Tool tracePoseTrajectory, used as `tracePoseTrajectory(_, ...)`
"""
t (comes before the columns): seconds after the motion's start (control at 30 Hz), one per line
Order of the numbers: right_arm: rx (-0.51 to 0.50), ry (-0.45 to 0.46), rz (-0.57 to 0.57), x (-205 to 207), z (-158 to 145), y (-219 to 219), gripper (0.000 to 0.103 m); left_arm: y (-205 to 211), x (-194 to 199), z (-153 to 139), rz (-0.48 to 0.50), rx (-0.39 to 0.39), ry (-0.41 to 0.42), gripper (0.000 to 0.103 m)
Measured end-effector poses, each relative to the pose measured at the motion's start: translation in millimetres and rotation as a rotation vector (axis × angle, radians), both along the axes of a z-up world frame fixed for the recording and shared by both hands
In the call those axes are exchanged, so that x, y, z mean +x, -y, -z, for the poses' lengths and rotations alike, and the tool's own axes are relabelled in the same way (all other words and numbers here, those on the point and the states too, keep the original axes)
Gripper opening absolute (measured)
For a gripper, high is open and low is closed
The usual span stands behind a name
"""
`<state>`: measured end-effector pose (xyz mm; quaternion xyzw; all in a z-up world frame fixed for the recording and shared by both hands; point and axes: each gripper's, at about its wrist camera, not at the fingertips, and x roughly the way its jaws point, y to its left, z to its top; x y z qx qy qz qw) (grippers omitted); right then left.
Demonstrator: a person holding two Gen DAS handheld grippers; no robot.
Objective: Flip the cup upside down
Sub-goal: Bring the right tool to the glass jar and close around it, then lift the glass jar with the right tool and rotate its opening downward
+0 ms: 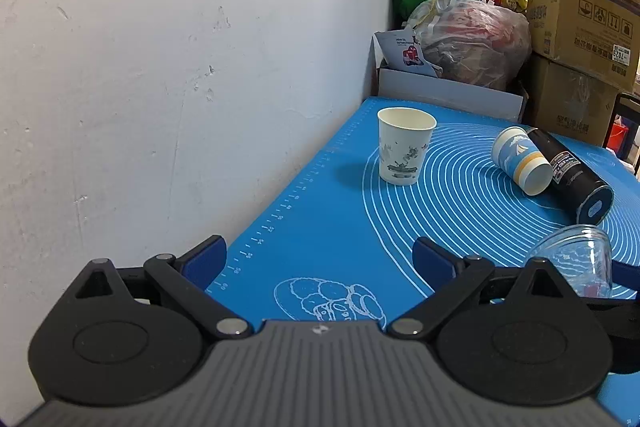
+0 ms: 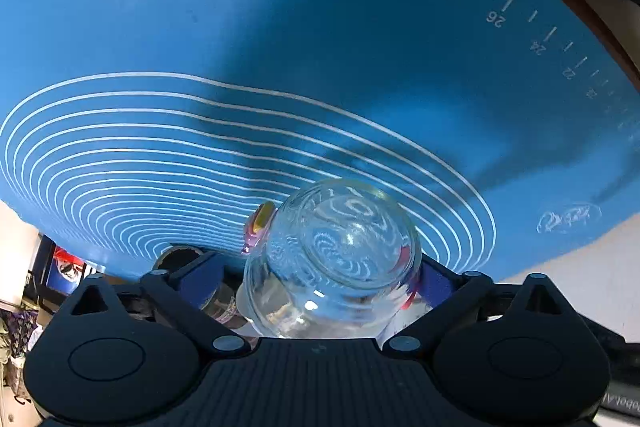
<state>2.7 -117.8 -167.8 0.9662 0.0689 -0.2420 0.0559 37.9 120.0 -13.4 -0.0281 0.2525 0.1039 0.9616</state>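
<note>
Blue silicone baking mat (image 1: 312, 227) with white concentric rings and ruler marks covers the bench; white wall to its left, cardboard boxes (image 1: 580, 7) and bagged clutter beyond the far edge.

Left gripper (image 1: 320, 263): fingers spread wide, released, nothing between them, above the near part of the mat.

Right gripper (image 2: 320, 275): fingers closed in on the clear glass cup (image 2: 336, 251), gripping it by its sides. Right wrist view is rolled over, mat filling the top of the frame. Cup's thick base faces away from the camera toward the mat; long axis runs roughly along the fingers. In the left wrist view the same cup (image 1: 576, 259) appears tilted above the mat's right side.

Also on the mat: white paper cup (image 1: 404, 151) upright, blue paper cup (image 1: 520, 161) on its side, touching a black tumbler (image 1: 572, 175) also on its side.
</note>
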Motion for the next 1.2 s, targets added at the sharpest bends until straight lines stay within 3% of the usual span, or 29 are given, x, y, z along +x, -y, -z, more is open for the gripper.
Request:
tracePoseTrajectory(0.03, 0.006, -0.012, -0.001, 1, -2, -1, 0.086, 0, 0, 0, 0.0, 0.002, 0.0, 0.099)
tracePoseTrajectory(0.2, 0.023, -0.053, 0.043, 3, -8, -7, 0.086, 1, 0, 2, -0.002, -0.001, -0.008, 0.099)
tracePoseTrajectory(0.43, 0.16, -0.097, 0.123, -2, -12, -7, 0.085, 4, 0, 5, 0.012, -0.002, -0.015, 0.099)
tracePoseTrajectory(0.53, 0.322, -0.111, 0.234, 0, -19, -14, 0.085, 3, 0, 6, 0.019, -0.014, -0.017, 0.099)
tracePoseTrajectory(0.8, 0.872, -0.148, 0.566, 15, -65, -31, 0.085, 8, 1, 7, 0.029, -0.02, -0.018, 0.099)
tracePoseTrajectory(0.97, 1.239, -0.217, 0.82, 26, -102, -33, 0.085, 17, 0, 1, 0.048, -0.014, 0.005, 0.099)
tracePoseTrajectory(1.13, 1.652, -0.308, 1.043, 35, -117, -8, 0.085, 24, 2, 1, 0.082, -0.019, -0.005, 0.099)
tracePoseTrajectory(1.17, 1.713, -0.324, 1.076, 38, -138, 0, 0.085, 26, 2, 0, 0.088, -0.015, -0.004, 0.099)
tracePoseTrajectory(1.2, 1.804, -0.343, 1.12, 41, -139, 7, 0.085, 28, 2, 0, 0.098, -0.012, -0.005, 0.099)
